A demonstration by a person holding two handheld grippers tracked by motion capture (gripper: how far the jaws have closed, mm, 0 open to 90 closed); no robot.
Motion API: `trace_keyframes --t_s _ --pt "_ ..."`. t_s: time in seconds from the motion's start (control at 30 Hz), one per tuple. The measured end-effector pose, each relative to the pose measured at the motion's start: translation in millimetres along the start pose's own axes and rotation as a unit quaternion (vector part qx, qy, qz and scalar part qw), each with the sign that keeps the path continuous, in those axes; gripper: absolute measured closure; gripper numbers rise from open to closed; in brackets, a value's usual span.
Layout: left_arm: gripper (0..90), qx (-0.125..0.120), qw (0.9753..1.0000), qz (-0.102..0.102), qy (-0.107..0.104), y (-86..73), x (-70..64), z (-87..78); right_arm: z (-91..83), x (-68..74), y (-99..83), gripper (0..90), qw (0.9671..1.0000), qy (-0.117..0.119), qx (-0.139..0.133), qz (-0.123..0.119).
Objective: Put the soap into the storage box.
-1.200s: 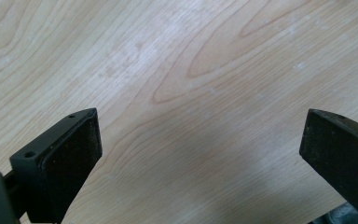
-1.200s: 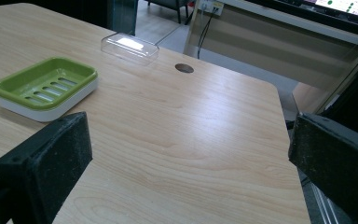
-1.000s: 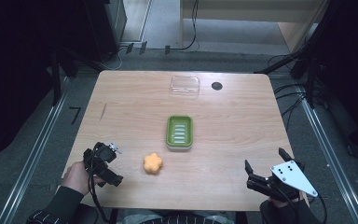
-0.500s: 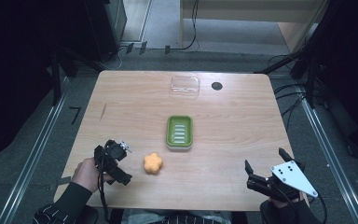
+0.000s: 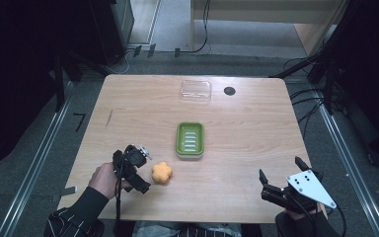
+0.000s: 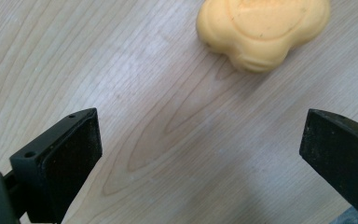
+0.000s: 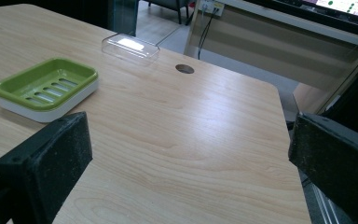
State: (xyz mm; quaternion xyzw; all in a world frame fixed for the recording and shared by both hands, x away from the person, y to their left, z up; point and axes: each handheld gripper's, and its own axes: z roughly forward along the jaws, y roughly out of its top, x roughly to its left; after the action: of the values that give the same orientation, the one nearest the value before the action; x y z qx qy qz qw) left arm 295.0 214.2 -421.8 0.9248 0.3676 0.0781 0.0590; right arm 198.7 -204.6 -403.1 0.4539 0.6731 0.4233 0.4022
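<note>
An orange flower-shaped soap [image 5: 162, 173] lies on the wooden table [image 5: 246, 128], front left of centre. My left gripper [image 5: 139, 170] hovers just left of it, open, jaws pointing down at the table. In the left gripper view the soap [image 6: 263, 31] sits ahead of the wide-apart jaws, nothing between them. A green soap dish [image 5: 190, 140] with a white base stands at the table's middle; it is empty [image 7: 46, 87]. My right gripper [image 5: 280, 183] rests open at the front right edge, nothing in it.
A clear plastic lid [image 5: 196, 91] lies at the back of the table, with a round dark cable hole [image 5: 229, 91] to its right. Both appear in the right gripper view, the lid [image 7: 130, 46] and the hole [image 7: 184, 69]. Dark floor and cables surround the table.
My left gripper has moved right along the front of the table, closing in on the orange soap. The right gripper has stayed put.
</note>
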Motion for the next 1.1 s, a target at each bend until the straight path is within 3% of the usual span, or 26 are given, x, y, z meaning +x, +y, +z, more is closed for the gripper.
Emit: trace_keyframes --t_s 0.57,1.1 --pt "0.0 -0.014 0.9990 0.022 -0.036 31.5 -10.3 7.3 -1.9 -0.1 -0.9 0.0 1.0000 -0.004 0.001 -0.003" --pt "0.0 -0.011 0.9973 0.050 -0.052 54.7 -16.9 25.1 -2.2 -1.2 -1.4 0.0 1.0000 -0.004 0.001 0.000"
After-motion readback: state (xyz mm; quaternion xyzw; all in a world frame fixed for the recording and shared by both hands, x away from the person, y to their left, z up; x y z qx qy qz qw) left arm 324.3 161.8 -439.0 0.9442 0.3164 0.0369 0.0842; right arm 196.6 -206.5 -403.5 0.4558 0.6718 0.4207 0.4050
